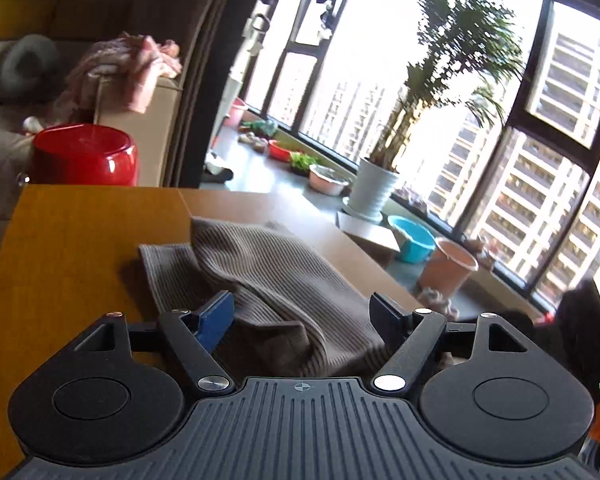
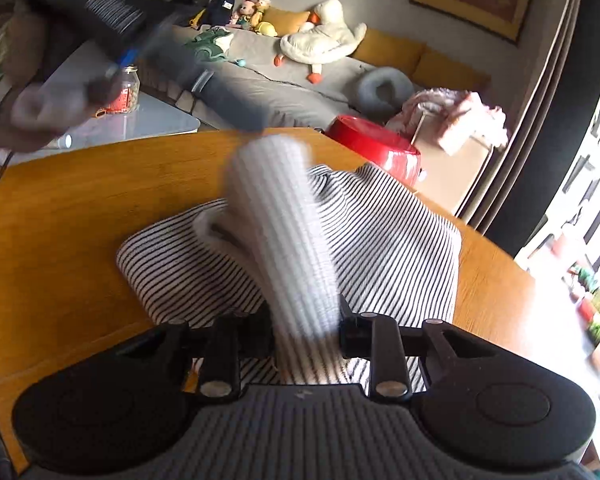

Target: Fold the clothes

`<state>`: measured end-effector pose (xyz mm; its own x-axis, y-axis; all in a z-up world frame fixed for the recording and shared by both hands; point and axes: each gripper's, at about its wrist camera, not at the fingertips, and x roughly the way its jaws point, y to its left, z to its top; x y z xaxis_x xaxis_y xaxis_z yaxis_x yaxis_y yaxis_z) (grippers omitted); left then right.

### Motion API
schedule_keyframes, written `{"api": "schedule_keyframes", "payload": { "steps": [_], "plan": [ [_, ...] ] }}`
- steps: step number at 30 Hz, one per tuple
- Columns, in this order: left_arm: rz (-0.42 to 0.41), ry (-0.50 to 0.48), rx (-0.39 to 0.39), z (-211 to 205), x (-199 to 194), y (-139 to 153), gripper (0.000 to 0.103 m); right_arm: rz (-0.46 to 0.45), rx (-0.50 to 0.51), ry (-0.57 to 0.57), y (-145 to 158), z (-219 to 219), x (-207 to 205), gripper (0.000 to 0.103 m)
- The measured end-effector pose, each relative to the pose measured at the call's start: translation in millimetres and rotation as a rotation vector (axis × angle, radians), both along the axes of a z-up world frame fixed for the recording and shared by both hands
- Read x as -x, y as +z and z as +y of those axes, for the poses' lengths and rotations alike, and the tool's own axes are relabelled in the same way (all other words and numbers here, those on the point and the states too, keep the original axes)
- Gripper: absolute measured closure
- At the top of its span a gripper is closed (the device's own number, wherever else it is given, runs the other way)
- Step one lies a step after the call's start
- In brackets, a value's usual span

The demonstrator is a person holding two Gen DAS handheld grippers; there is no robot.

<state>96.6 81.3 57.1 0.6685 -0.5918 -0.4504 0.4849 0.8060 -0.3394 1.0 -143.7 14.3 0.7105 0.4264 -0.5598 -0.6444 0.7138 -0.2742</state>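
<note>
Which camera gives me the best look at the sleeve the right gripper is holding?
The right wrist view: the blurred sleeve rises from the striped garment, clamped in the right gripper. The left wrist view shows only the backlit garment on the table, no sleeve.

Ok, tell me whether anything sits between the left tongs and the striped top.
Nothing visible does. The left tongs hang open just above the striped top on the wooden table, with no other object in the gap. The right tongs grip its sleeve.

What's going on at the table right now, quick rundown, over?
Right gripper shut on a fold of the striped garment. Left gripper open, nothing pinched, garment beneath. Wooden table otherwise bare around it. Over.
</note>
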Motion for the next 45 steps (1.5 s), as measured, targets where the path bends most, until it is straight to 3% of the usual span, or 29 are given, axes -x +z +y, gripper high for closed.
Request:
{"api": "schedule_keyframes", "payload": {
  "steps": [2, 8, 14, 19, 22, 26, 29, 30, 34, 37, 45],
  "plan": [
    [0.031, 0.022, -0.007, -4.7, -17.1, -3.9, 0.036, 0.015, -0.011, 0.004, 3.8, -2.1, 3.6, 0.077],
    [0.121, -0.001, -0.054, -20.0, -40.7, -35.0, 0.048, 0.004, 0.012, 0.044, 25.9, -9.7, 33.3, 0.078],
    [0.171, -0.042, -0.067, -18.3, -36.2, -57.4, 0.049, -0.007, -0.014, 0.088, 82.4, -17.0, 64.3, 0.079],
    [0.193, -0.004, -0.067, -7.0, -35.6, -61.7, 0.049, -0.011, -0.045, 0.126, 121.6, -17.8, 42.6, 0.079],
    [0.176, 0.013, -0.031, 2.9, -27.7, -50.0, 0.049, 0.061, 0.015, 0.198, 104.3, -6.7, 49.4, 0.079],
    [0.120, -0.063, -0.001, -8.6, -1.8, -23.9, 0.038, 0.229, 0.168, 0.274, 49.2, 6.3, 76.6, 0.074],
    [0.133, -0.162, -0.036, -36.1, 19.6, -23.6, 0.038, 0.329, 0.130, 0.247, 31.8, -3.1, 81.4, 0.056],
    [0.152, -0.182, -0.061, -45.7, 24.2, -29.4, 0.039, 0.341, 0.106, 0.231, 30.9, -7.4, 79.5, 0.055],
    [0.180, -0.157, -0.190, -72.9, 28.0, -56.1, 0.050, 0.342, 0.069, 0.188, 25.6, -17.2, 70.2, 0.055],
    [0.170, -0.110, -0.197, -72.3, 12.6, -56.8, 0.059, 0.321, 0.076, 0.200, 20.6, -14.2, 60.9, 0.054],
    [0.214, 0.019, -0.110, -50.9, -48.1, -59.9, 0.061, 0.143, 0.171, 0.183, 5.9, 5.5, 28.7, 0.047]
  ]
}}
